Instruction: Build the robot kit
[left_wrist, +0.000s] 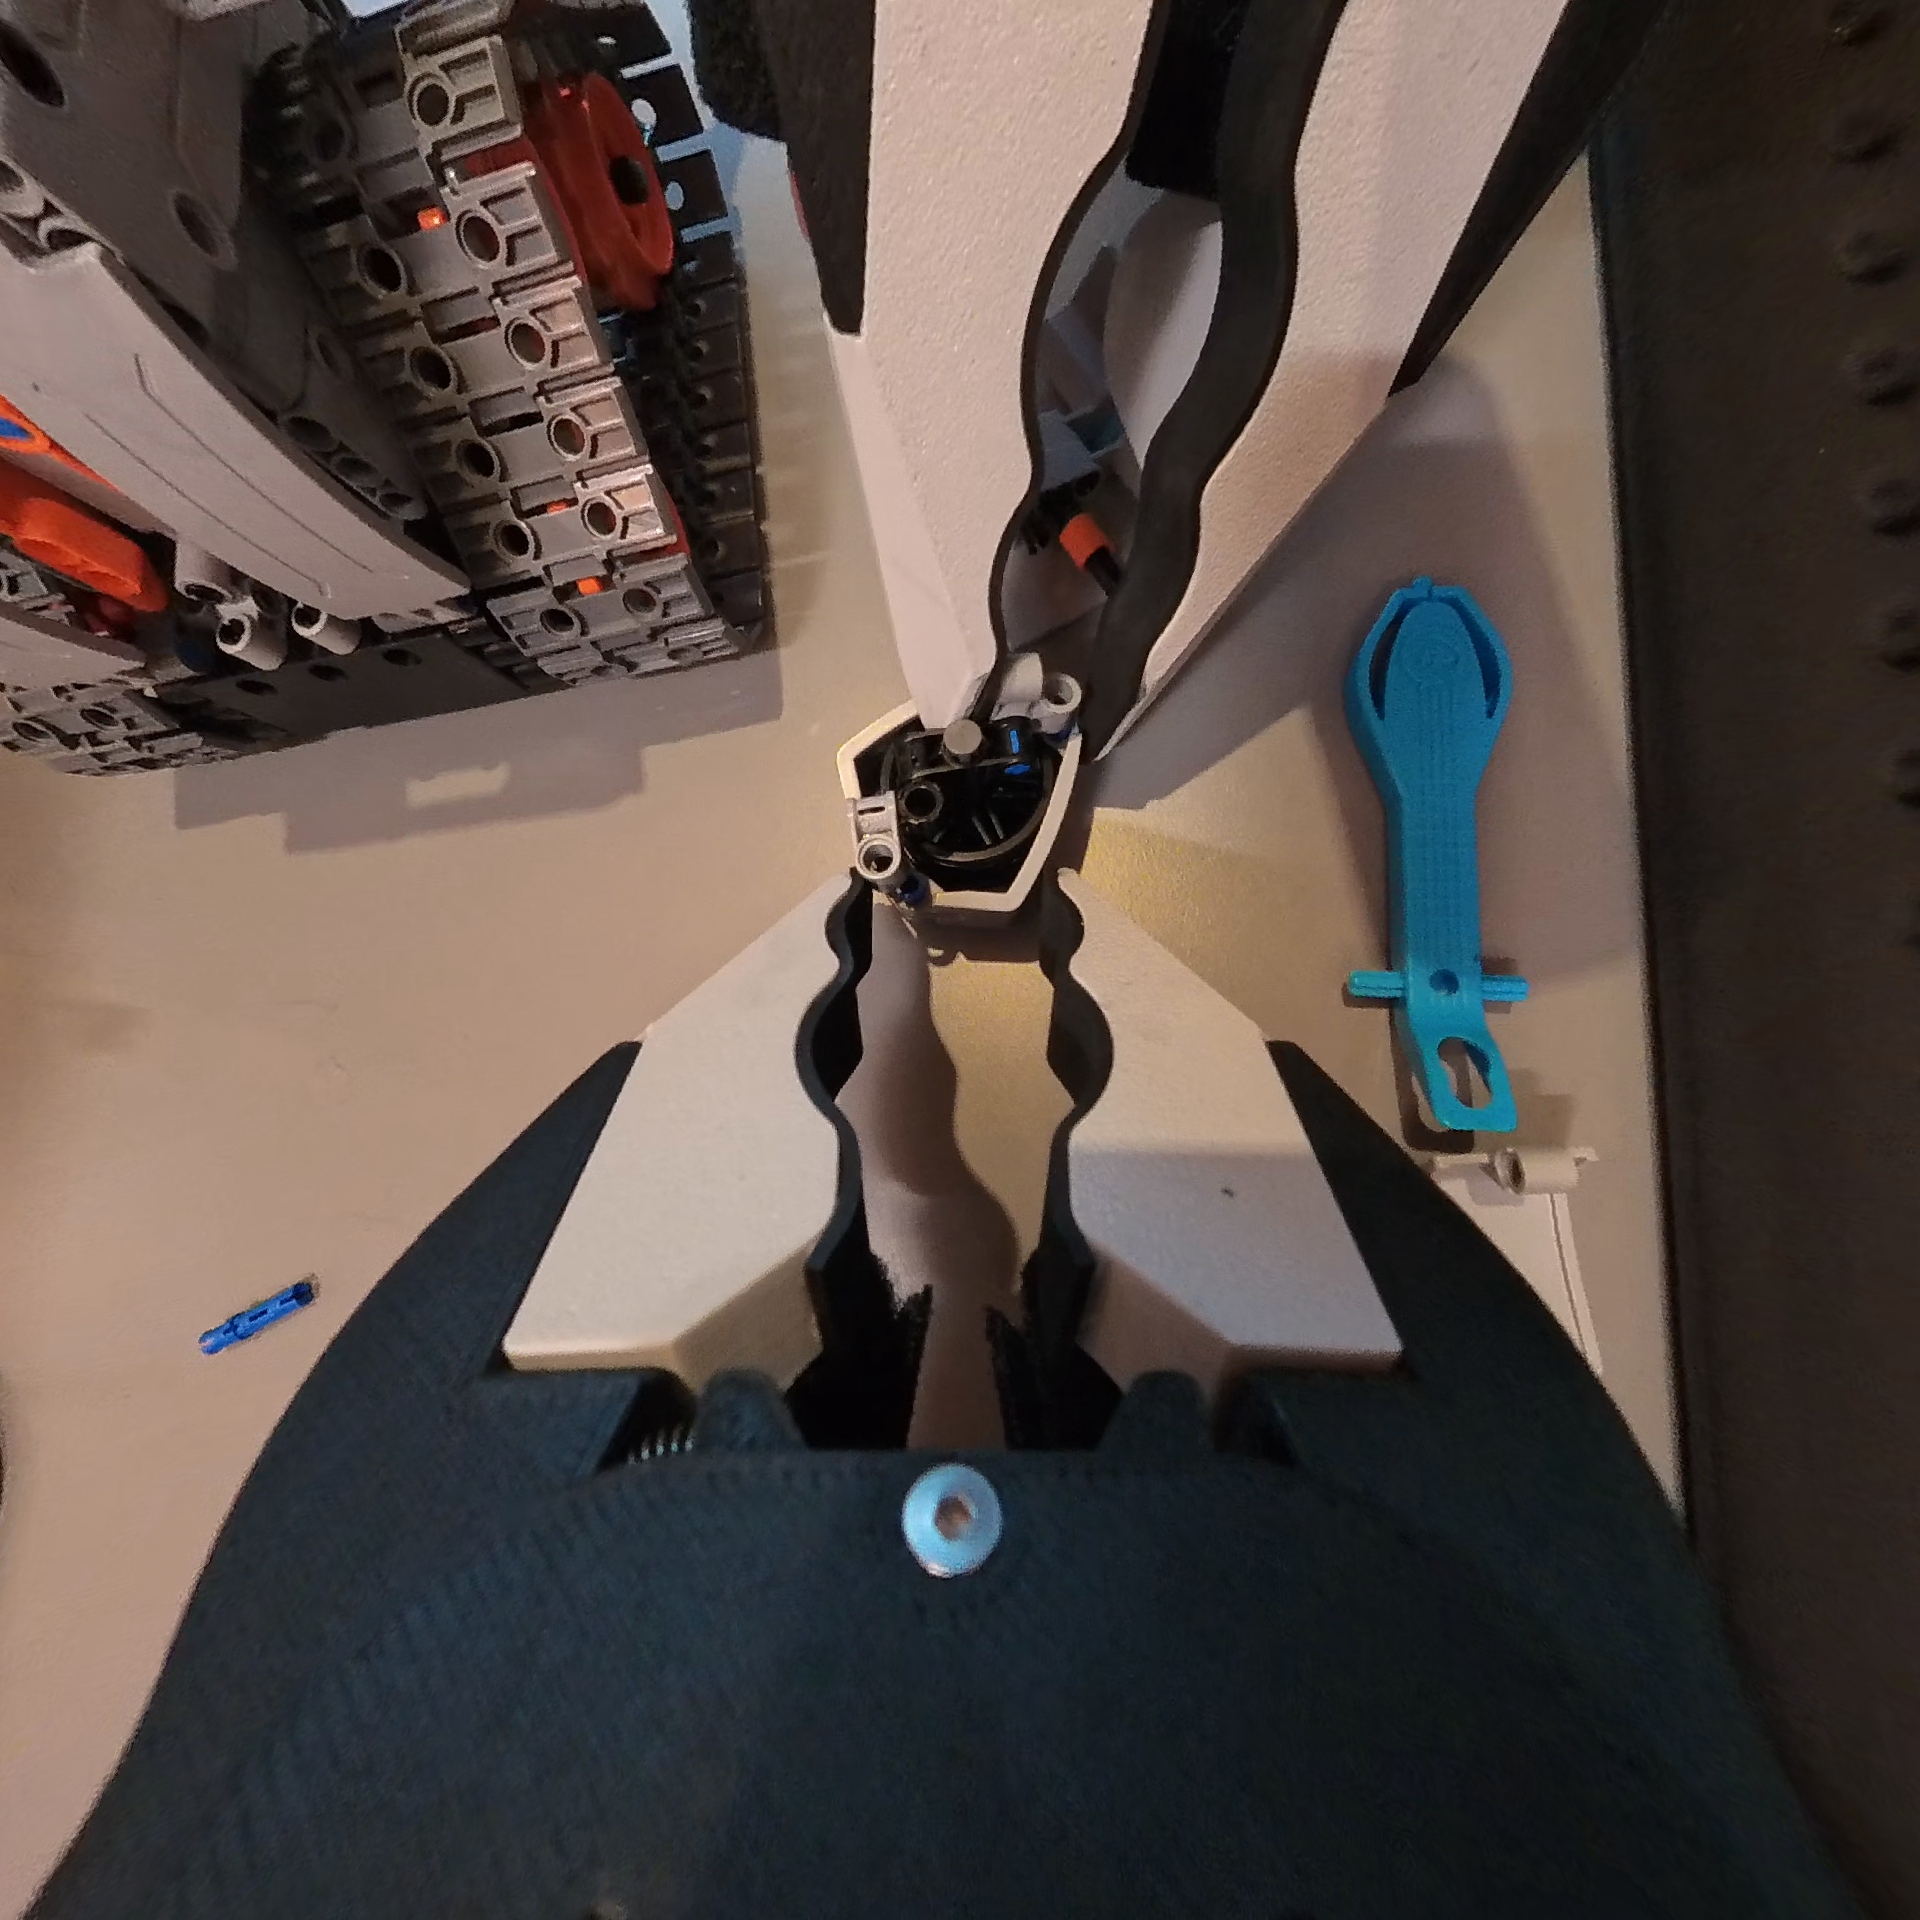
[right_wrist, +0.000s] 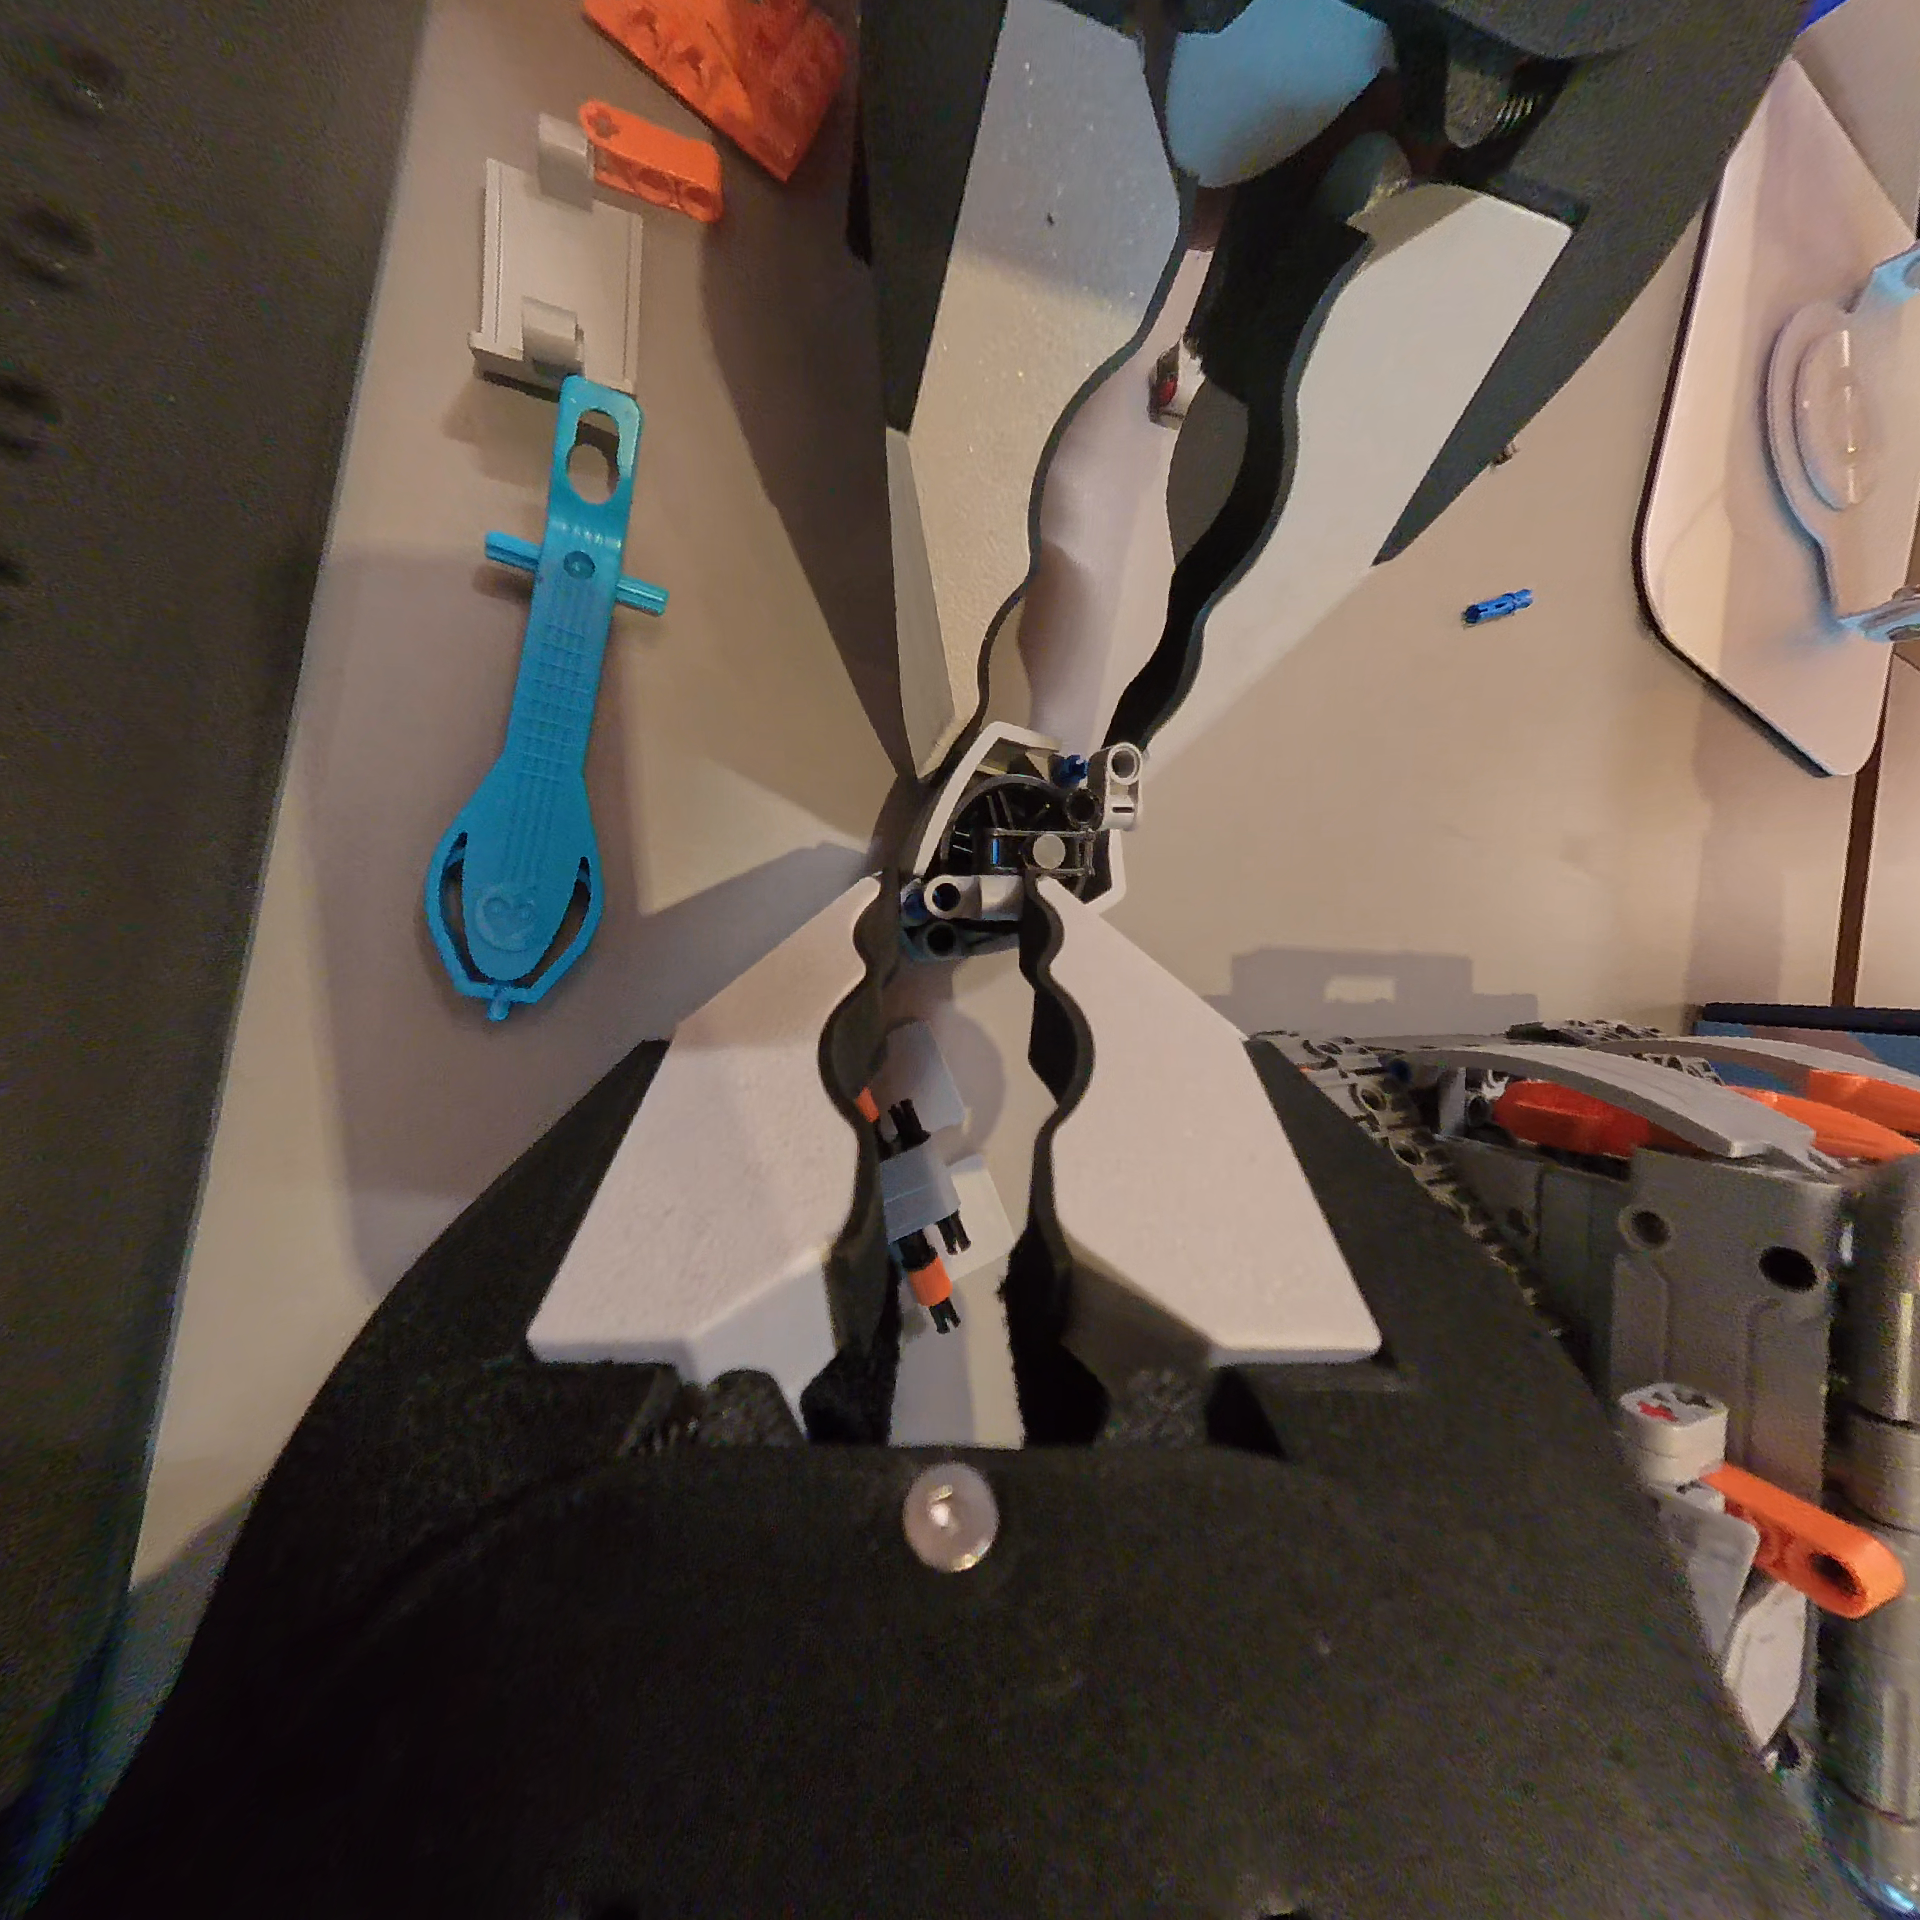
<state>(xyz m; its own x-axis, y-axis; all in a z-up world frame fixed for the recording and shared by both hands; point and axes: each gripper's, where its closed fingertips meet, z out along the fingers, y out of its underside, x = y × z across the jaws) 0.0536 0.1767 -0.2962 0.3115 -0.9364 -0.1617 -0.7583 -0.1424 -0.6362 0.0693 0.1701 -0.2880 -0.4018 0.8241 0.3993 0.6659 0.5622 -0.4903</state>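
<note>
White-shelled brick assembly (left_wrist: 951, 810) sits clenched between 2 grippers — left gripper (left_wrist: 961, 896), right gripper (right_wrist: 966, 902) — at their fingertips.

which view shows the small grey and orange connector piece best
The right wrist view: the grey and orange connector piece lies in full between that gripper's fingers. The left wrist view catches only a partial glimpse, far off between the other gripper's fingers.

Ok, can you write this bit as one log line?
left gripper: shut on white-shelled brick assembly | right gripper: shut on same assembly, opposite end | blue brick separator: on table beside | tracked model: nearby
</note>
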